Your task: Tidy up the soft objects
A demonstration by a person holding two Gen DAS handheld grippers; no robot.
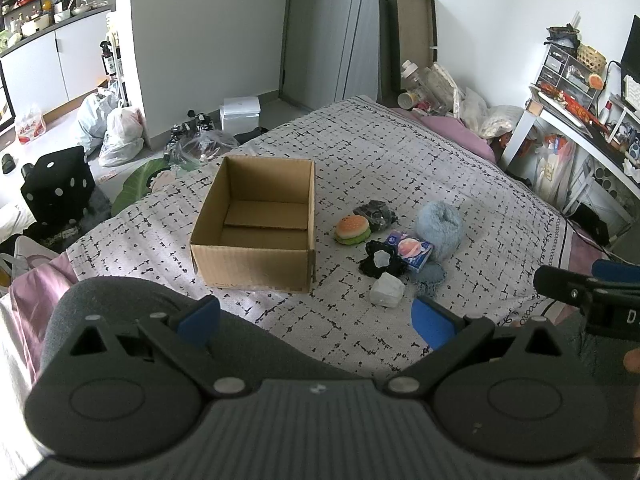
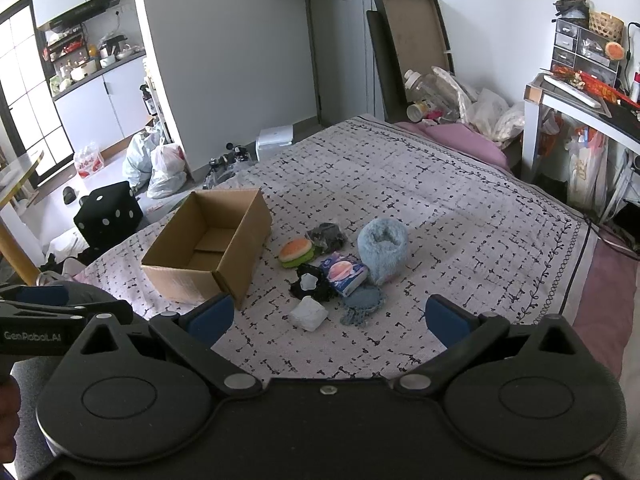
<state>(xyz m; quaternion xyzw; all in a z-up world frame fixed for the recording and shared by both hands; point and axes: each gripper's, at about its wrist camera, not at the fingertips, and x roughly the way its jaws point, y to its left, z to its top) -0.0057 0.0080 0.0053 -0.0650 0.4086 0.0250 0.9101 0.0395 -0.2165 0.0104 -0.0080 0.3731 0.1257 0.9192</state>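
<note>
Nothing packed yet, judging by the bare floor of the cardboard box (image 1: 256, 220) on the bed (image 1: 400, 152). All the soft things gathered in a loose cluster just beside the box, at its three o'clock in the left wrist view: a burger toy (image 1: 353, 230) nearest the box, a dark bundle (image 1: 376, 212) touching it at one o'clock, a fluffy blue pouch (image 1: 439, 230) further to three o'clock, a tissue pack (image 1: 412, 254) leaning against the pouch, a black scrunchie with a pale flower (image 1: 380, 262), a white lump (image 1: 387, 290) nearest the cameras at six o'clock, and a blue knitted mat (image 2: 362, 305). Left hand-held gripper (image 1: 316, 318) spread wide, holding nothing; right hand-held gripper (image 2: 328, 314) likewise wide apart and empty, both well short of the cluster. Whole job apparently left: each piece to be lifted and dropped into the box.
</note>
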